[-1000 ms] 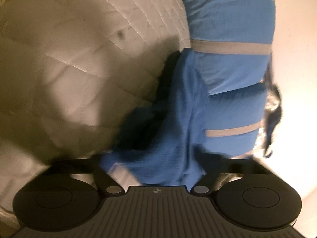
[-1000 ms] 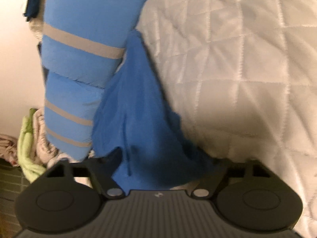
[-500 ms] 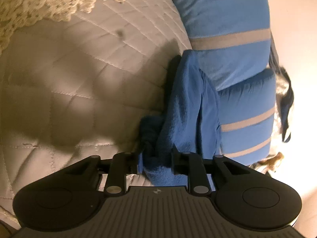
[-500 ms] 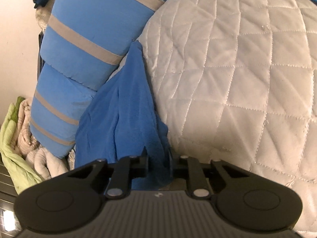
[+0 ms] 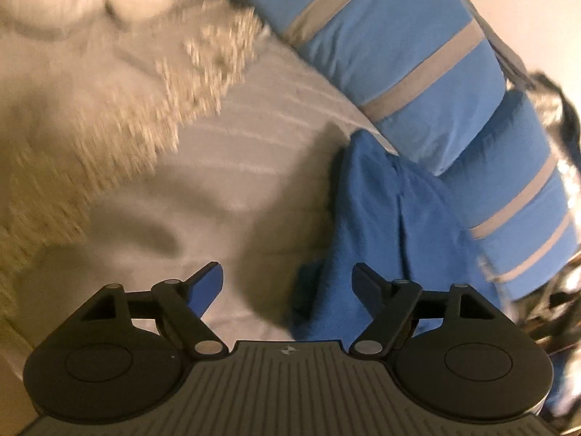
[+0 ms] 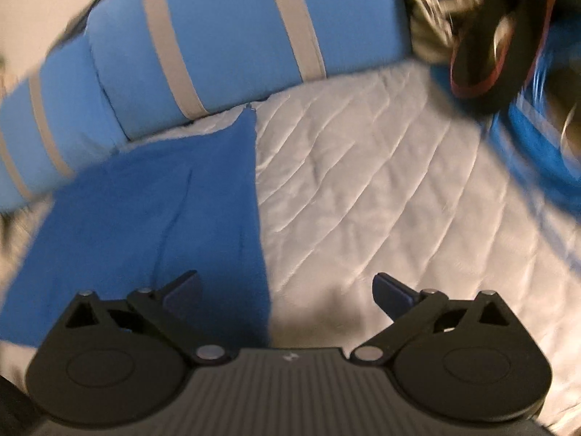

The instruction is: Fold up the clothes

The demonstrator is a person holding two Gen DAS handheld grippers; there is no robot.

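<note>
A folded blue garment (image 6: 145,214) lies on the white quilted bed (image 6: 381,196), its far corner against the striped blue pillows (image 6: 225,43). In the left wrist view the same blue garment (image 5: 385,225) lies bunched at the right, beside the pillows (image 5: 410,58). My left gripper (image 5: 287,279) hangs above it with jaws opening and nothing between them; the cloth lies under its right finger. My right gripper (image 6: 287,287) is open and still widening, empty, its left finger over the garment's near edge. Both views are blurred by motion.
A cream lacy throw (image 5: 109,138) covers the bed's left part in the left wrist view. A dark heap with red trim (image 6: 508,36) and another blue item (image 6: 537,145) lie at the right wrist view's upper right. More laundry (image 5: 559,290) sits past the pillows.
Both grippers were shut on the blue garment half a second ago; now both have let go, opened wide, lifted and rolled. The garment lies flatter on the bed.
</note>
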